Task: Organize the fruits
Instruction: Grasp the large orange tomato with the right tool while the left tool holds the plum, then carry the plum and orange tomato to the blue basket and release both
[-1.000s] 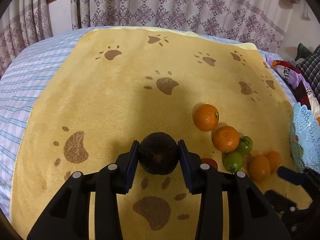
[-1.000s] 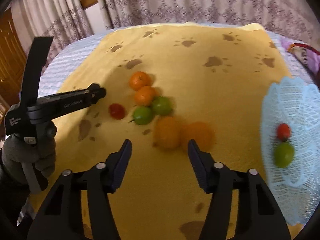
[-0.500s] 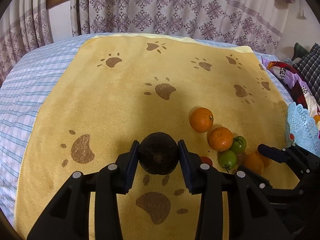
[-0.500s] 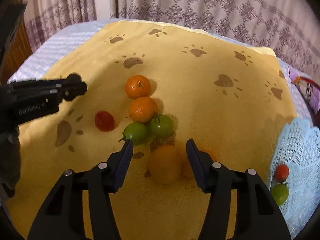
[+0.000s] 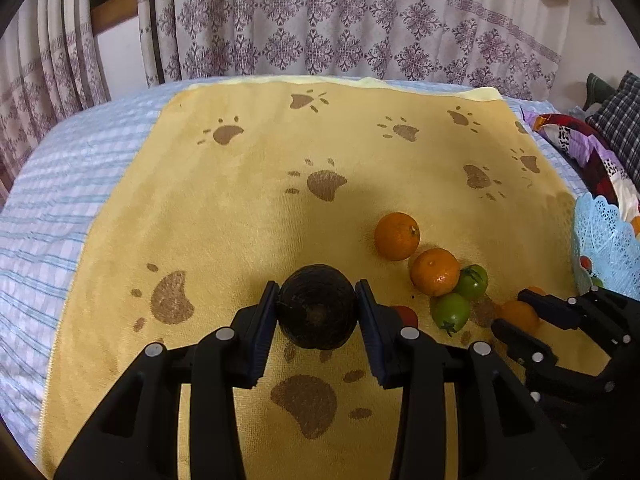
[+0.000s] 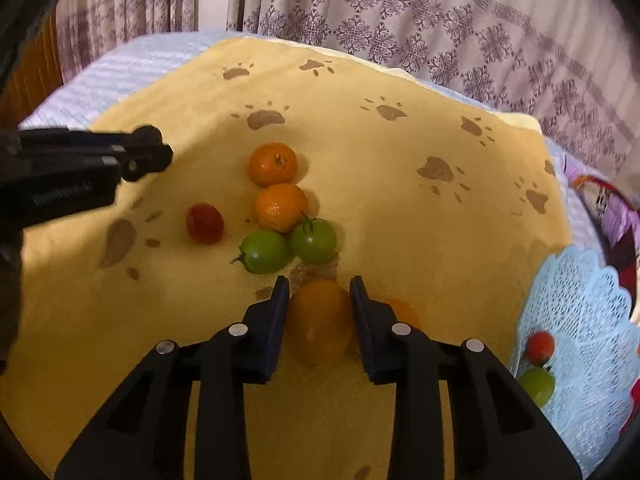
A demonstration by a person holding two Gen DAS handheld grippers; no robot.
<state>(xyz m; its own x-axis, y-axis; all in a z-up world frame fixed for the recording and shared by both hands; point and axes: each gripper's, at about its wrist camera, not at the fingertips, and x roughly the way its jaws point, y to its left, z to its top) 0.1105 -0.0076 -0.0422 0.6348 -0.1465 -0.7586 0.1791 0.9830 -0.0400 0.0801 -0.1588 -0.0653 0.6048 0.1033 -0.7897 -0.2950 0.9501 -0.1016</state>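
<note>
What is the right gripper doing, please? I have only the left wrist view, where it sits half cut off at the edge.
Observer: The right gripper has just been closing its jaws, and the pads now press on an orange lying on the towel.
Operator: Thank you. Has anything been sorted away yet?
Observer: Yes, the basket holds a red tomato and a green tomato.
Operator: And the red thing half hidden behind my finger?
Observer: It is a loose tomato, lying apart from the other fruit.
</note>
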